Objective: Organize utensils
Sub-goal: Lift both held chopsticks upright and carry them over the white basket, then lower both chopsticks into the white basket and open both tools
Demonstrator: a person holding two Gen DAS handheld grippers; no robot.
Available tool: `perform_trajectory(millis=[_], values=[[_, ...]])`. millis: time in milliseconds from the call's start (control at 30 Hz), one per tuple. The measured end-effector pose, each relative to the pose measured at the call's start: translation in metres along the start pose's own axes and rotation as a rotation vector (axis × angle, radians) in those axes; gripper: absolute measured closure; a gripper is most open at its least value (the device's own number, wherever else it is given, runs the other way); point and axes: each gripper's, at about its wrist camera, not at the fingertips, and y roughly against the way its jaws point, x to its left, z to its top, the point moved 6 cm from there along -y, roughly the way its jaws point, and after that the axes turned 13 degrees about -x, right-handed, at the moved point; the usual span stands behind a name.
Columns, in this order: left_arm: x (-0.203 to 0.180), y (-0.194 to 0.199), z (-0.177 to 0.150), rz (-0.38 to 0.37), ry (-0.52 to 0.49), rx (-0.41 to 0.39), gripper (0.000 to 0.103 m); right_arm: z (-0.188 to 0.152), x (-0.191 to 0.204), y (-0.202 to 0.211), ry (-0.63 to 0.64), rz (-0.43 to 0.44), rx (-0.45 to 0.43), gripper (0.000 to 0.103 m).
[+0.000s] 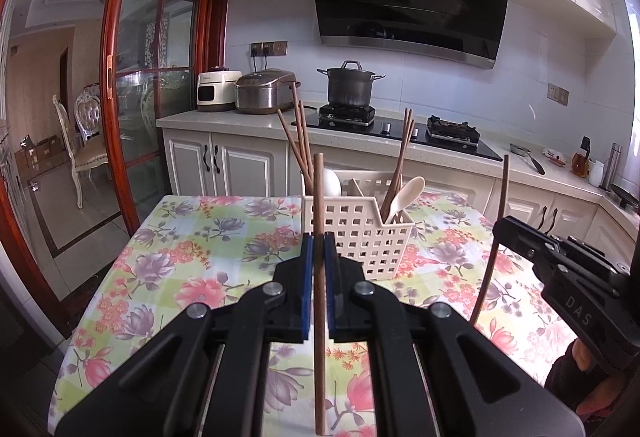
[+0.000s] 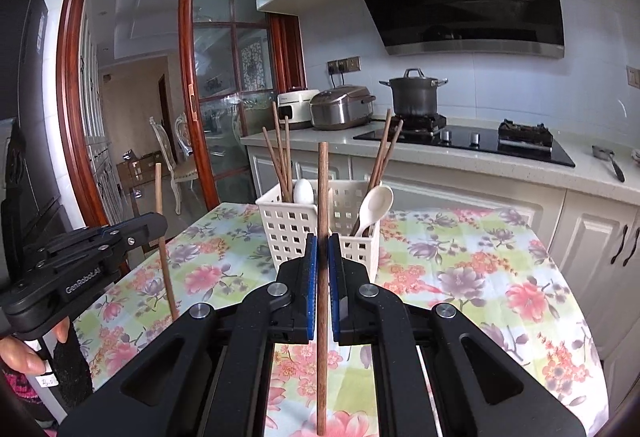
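Note:
A white perforated utensil basket (image 1: pixel 352 233) stands on the floral tablecloth; it also shows in the right wrist view (image 2: pixel 292 229). It holds several wooden chopsticks (image 1: pixel 298 137) and white spoons (image 1: pixel 404 197). My left gripper (image 1: pixel 319 249) is shut on a wooden chopstick (image 1: pixel 319 317), held upright just in front of the basket. My right gripper (image 2: pixel 322 249) is shut on another wooden chopstick (image 2: pixel 322 317), also upright before the basket. The right gripper shows in the left wrist view (image 1: pixel 498 233) with its chopstick (image 1: pixel 496 237); the left gripper shows in the right wrist view (image 2: pixel 160 225).
The table (image 2: pixel 480 277) stands in a kitchen. Behind it run a counter with a stove (image 1: pixel 400 129), a pot (image 1: pixel 350 85), a rice cooker (image 1: pixel 264 93) and a small white appliance (image 1: pixel 216 91). A glass sliding door (image 1: pixel 132 77) is on the left.

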Motion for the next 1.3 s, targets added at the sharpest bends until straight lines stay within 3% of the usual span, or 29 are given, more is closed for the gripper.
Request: perform_trajectory(millis=[300,967,1167,1300], values=[[-0.001,-0.025,0.031,-0.018,0.007,-0.014,0.097,0.036,-0.001,-0.015,0.042,0.004,-0.061,0.097],[-0.009,-0.065,0.161,-0.026,-0.015,-0.15,0.097,0.13,-0.009,-0.083,0.061,0.002,-0.187,0.097],[-0.004,-0.087,0.194,-0.022,-0.006,-0.181,0.097,0.144,-0.01,-0.113,0.066,0.003,-0.195,0.097],[-0.002,-0.112,0.2,-0.028,0.01,-0.179,0.097,0.143,-0.011,-0.132,0.047,0.012,-0.188,0.097]])
